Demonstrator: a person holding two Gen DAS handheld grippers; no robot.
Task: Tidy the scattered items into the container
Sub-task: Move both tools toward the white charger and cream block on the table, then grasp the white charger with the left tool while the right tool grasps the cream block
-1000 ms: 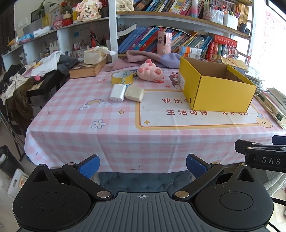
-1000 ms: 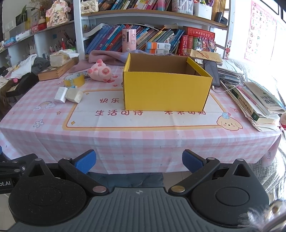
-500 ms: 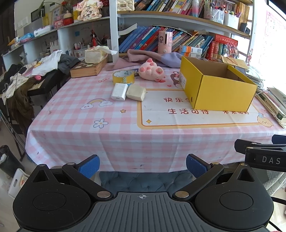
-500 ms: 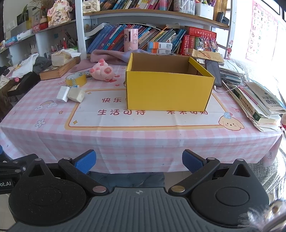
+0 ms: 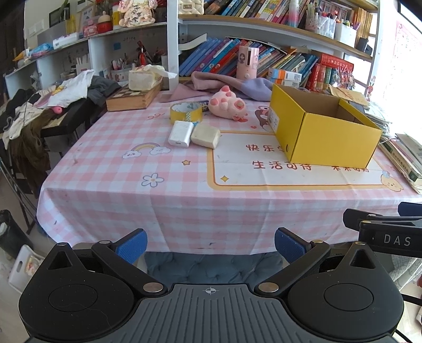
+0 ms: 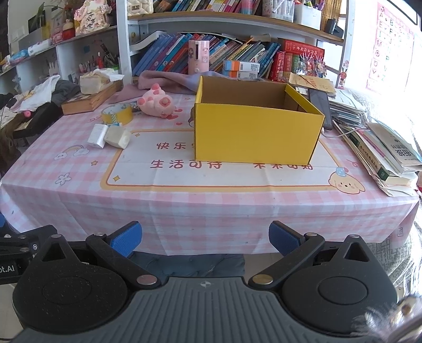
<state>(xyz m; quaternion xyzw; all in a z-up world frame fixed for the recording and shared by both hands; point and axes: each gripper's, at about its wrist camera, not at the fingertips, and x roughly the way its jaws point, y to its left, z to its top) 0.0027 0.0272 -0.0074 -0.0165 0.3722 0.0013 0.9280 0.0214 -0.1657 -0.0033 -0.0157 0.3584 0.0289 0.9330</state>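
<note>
Both tongs, left [image 5: 209, 244] and right [image 6: 203, 238], hang spread apart and empty before the desk's [image 5: 184, 200] near edge. Toward its far edge lie tape roll [image 5: 186, 112], white charger [image 5: 180, 133], beige block [image 5: 205, 135], pink plush [image 5: 227, 105]; yellow box [image 5: 327, 132] stands right of centre.

bookshelf [image 6: 237, 23] crammed | table [image 6: 211, 200] pink-checked cloth | daylight right

From my seat the yellow box [image 6: 255, 134] reads as matt cardboard, brown and raw inside, standing on a smooth printed tablecloth [image 6: 211, 184] that creases at the table edge. The tape roll [image 5: 186, 113] looks glossy, the pink pig toy [image 5: 227, 105] soft plush (fuzzy nap), and the white charger [image 5: 180, 133] smooth plastic beside a dull cream block [image 5: 205, 135].
</note>
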